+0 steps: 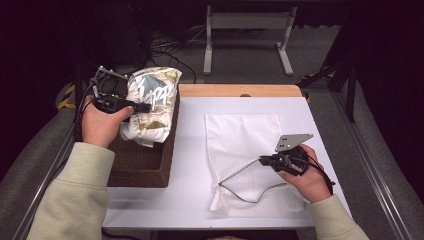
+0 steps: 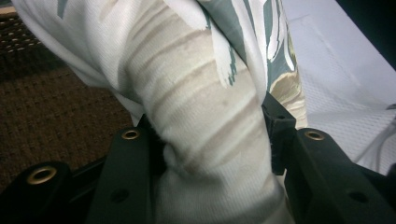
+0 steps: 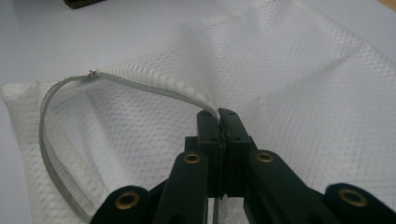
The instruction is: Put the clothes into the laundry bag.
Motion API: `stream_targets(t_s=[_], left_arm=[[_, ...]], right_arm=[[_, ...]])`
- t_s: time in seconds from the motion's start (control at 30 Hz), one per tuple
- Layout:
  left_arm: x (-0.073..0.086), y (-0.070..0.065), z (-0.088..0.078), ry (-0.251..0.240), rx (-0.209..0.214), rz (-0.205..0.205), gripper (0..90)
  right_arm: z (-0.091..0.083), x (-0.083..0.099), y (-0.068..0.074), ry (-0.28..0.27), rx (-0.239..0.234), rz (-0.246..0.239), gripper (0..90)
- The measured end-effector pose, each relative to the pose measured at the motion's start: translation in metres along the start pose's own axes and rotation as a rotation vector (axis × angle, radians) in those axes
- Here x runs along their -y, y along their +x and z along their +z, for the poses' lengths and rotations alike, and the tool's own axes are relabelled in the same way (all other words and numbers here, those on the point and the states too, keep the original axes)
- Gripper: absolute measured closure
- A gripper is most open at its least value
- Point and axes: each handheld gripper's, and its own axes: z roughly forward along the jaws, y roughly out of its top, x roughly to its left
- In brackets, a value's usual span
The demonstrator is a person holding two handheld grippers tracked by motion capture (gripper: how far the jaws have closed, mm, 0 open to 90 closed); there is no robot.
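At the upper left of the high view the left gripper (image 1: 131, 106) has its jaws clamped around a bunched white garment (image 1: 150, 102) with grey-green print, which hangs just above the brown woven basket (image 1: 142, 160) at the table's left edge; in the left gripper view the cloth (image 2: 205, 116) bulges thickly between the black jaws. At the lower right the right gripper (image 1: 265, 160) has its jaws pressed together on the zipper edge of a flat white mesh laundry bag (image 1: 240, 135), lifting that edge so the mouth gapes; in the right gripper view the grey zipper (image 3: 140, 86) arcs away from the gripper (image 3: 218, 114) across the mesh (image 3: 289, 79). The risk, as I see it, lies in the transfer: the bundle is bulky and loosely gathered, so a trailing fold could snag the basket rim or slip free, and the bag mouth looks narrow for it, so cloth may bunch at the zipper. The thin edge could also slide out of the right jaws if tugged, and the bag (image 2: 336, 93) would collapse. Count: one garment, one mesh bag, one basket, two grippers, one table (image 1: 190, 150).
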Motion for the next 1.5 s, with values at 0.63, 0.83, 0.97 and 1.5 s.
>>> stream_targets(t_s=[0.63, 0.83, 0.97, 1.5], left_arm=[[-0.008, -0.057, 0.001, -0.023, 0.136, 0.133, 57.2], [-0.006, -0.070, 0.008, -0.031, 0.161, 0.148, 57.2], [-0.004, -0.076, 0.013, -0.030, 0.173, 0.158, 57.1], [0.011, -0.114, 0.023, -0.035, 0.275, 0.242, 57.0]], right_arm=[[-0.002, -0.001, 0.000, -0.006, 0.001, 0.000, 88.5], [-0.005, -0.007, -0.001, -0.005, 0.006, -0.007, 88.6], [-0.004, -0.011, -0.005, 0.016, 0.006, -0.010, 88.6], [-0.002, -0.020, -0.014, 0.010, 0.002, 0.004, 88.7]])
